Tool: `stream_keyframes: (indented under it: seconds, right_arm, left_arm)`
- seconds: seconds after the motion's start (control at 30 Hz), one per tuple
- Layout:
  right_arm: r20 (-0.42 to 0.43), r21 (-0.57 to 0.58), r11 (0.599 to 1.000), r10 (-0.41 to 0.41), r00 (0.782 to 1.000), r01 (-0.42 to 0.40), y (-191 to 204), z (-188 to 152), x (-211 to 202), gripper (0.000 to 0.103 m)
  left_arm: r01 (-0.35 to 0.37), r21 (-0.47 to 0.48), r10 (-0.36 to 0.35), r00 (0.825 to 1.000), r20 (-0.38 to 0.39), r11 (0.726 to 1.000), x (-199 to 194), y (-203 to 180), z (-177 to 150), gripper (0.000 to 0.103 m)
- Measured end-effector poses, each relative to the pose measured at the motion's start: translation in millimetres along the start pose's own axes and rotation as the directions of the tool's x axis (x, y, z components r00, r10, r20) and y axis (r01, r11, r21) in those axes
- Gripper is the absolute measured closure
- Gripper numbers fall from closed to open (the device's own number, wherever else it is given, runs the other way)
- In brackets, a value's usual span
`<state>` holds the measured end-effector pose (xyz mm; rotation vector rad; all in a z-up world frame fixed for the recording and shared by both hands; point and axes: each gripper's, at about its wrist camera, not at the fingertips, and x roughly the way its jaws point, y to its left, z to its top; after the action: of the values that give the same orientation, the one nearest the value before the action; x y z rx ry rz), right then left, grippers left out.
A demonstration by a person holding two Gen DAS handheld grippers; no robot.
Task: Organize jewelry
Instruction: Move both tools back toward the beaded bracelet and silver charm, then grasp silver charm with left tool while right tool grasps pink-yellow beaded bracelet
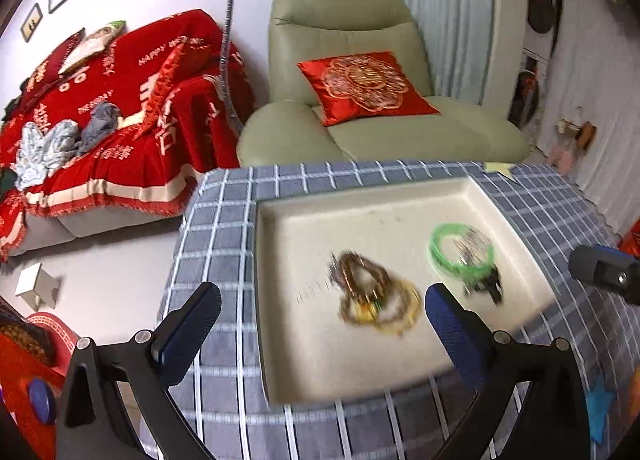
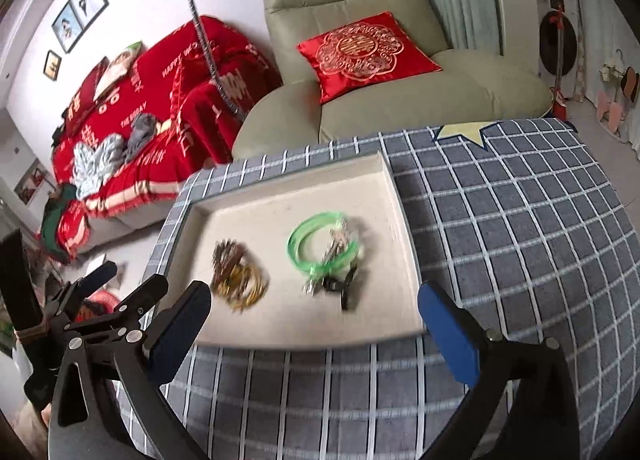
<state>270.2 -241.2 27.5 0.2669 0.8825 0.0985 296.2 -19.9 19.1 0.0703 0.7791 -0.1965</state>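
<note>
With both piles sorted in the tray (image 2: pixel 394 196) on the surface (image 2: pixel 520 220), gold bracelets (image 2: pixel 240 280) left, green bangles (image 2: pixel 320 244) right, my left hand-held gripper (image 1: pixel 320 324) and right hand-held gripper (image 2: pixel 314 320) hang wide open, empty.

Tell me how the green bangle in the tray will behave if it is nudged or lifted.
The green bangle looks like a rigid hoop, so probably stiff and light. Lying flat, it should slide rather than roll. A silvery chain lies across it and may drag along.
</note>
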Motion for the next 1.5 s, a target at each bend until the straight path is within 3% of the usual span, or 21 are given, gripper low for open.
stream_keyframes:
  seconds: [0.27,0.6,0.8,0.97,1.13,1.17,1.2,1.23,1.5]
  right_arm:
    - [-0.092,-0.014,1.000,0.001,0.996,-0.003,5,-58,-27,0.000]
    - [-0.215,-0.056,0.997,-0.061,0.975,0.050,3,-148,-31,0.002]
    - [-0.236,-0.129,0.988,-0.115,0.965,0.086,18,-167,-26,0.029]
    - [-0.240,-0.193,0.975,-0.154,0.959,0.108,32,-173,-15,0.046]
    - [-0.208,-0.292,0.944,-0.218,0.954,0.152,48,-180,-11,0.057]
    - [-0.208,-0.293,0.945,-0.212,0.955,0.146,49,-181,-12,0.066]
    - [-0.207,-0.297,0.944,-0.213,0.955,0.146,50,-182,-13,0.085]
    - [-0.206,-0.300,0.943,-0.212,0.955,0.145,51,-182,-14,0.093]
    - [-0.146,-0.234,0.965,-0.159,0.976,0.122,46,-178,-31,0.093]
  left_arm:
    - [0.041,-0.018,-0.041,0.998,-0.036,0.999,-40,6,-50,0.000]
    - [0.026,-0.053,-0.030,0.995,-0.090,0.998,-61,4,-112,0.000]
    - [0.025,-0.058,-0.031,0.994,-0.105,0.998,-68,1,-130,0.000]
    - [0.019,-0.064,-0.025,0.994,-0.103,0.998,-72,3,-135,0.000]
    - [0.014,-0.069,-0.021,0.995,-0.096,0.997,-76,6,-135,0.000]
    - [0.013,-0.069,-0.020,0.995,-0.095,0.998,-76,7,-136,0.000]
    - [0.012,-0.069,-0.019,0.995,-0.095,0.998,-76,6,-136,0.000]
    - [0.012,-0.069,-0.018,0.995,-0.096,0.998,-76,6,-136,0.000]
    - [0.027,-0.059,-0.033,0.995,-0.097,0.998,-78,1,-136,0.000]
